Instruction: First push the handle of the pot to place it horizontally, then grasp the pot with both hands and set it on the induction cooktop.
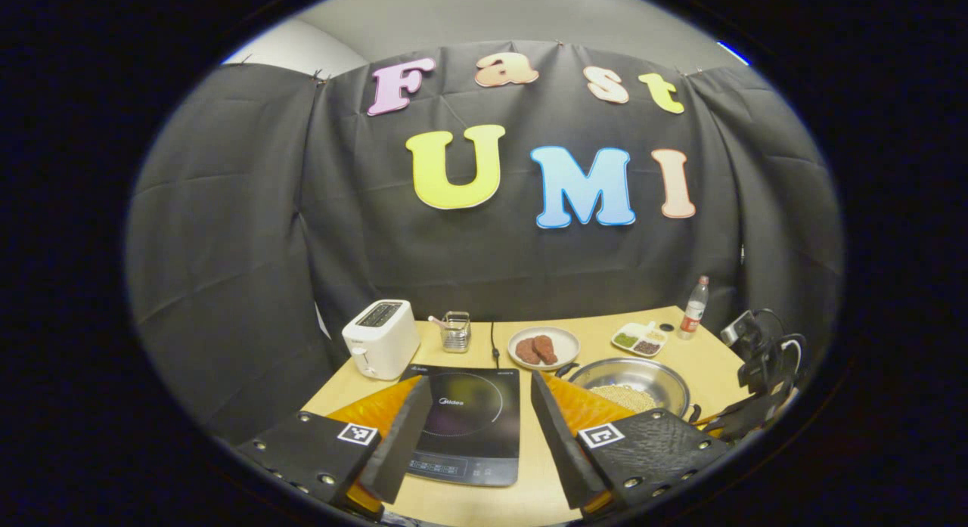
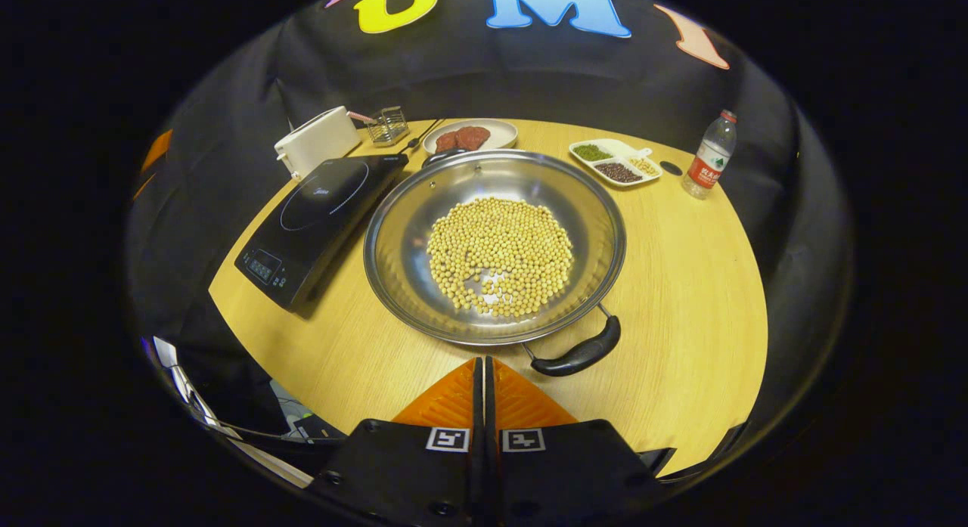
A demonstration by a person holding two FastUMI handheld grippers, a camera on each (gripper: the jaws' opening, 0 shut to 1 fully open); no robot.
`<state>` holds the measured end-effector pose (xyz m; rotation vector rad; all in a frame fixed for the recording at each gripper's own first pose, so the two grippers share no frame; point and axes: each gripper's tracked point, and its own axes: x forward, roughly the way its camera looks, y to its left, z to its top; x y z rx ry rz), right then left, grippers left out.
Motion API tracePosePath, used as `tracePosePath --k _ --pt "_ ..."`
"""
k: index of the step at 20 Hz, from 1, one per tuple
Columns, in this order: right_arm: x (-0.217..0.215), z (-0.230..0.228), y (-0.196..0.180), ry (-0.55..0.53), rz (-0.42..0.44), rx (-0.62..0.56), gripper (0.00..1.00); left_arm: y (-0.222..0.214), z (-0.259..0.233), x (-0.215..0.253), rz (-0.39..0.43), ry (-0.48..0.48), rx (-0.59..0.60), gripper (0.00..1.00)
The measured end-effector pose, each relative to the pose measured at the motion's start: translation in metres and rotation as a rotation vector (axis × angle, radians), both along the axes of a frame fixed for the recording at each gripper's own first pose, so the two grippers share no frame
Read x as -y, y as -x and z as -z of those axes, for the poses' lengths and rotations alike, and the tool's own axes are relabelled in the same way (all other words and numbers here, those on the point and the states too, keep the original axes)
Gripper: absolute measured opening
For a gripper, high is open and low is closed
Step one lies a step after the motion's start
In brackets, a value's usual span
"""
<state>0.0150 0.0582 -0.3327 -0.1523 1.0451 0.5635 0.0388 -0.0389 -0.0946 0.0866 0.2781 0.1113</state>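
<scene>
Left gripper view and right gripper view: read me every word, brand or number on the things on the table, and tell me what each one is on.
Nothing can be quoted.
Induction cooktop: white brand mark and control panel print, too small to read.
Water bottle: red label, too blurred to read.

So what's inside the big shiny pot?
The pot holds a pile of small yellow beans spread over its middle, with bare metal around them. The pot's bottom under the beans is covered.

pot point(image 2: 495, 243) just right of induction cooktop point(image 2: 318, 209), toaster point(image 2: 318, 140) behind
</scene>
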Motion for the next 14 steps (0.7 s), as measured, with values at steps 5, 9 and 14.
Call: tracePosePath --k 5,9,14 --pt "0.004 0.024 -0.002 0.031 -0.030 -0.061 0.02 -0.006 0.008 0.005 -0.011 -0.012 -0.027 0.81" --pt "0.007 0.034 -0.011 0.038 -0.027 -0.089 0.02 -0.008 0.014 0.001 -0.032 -0.019 -0.046 0.76" --pt "0.016 0.037 -0.024 0.064 -0.017 -0.082 0.02 -0.011 0.019 0.003 -0.052 -0.012 -0.058 0.81"
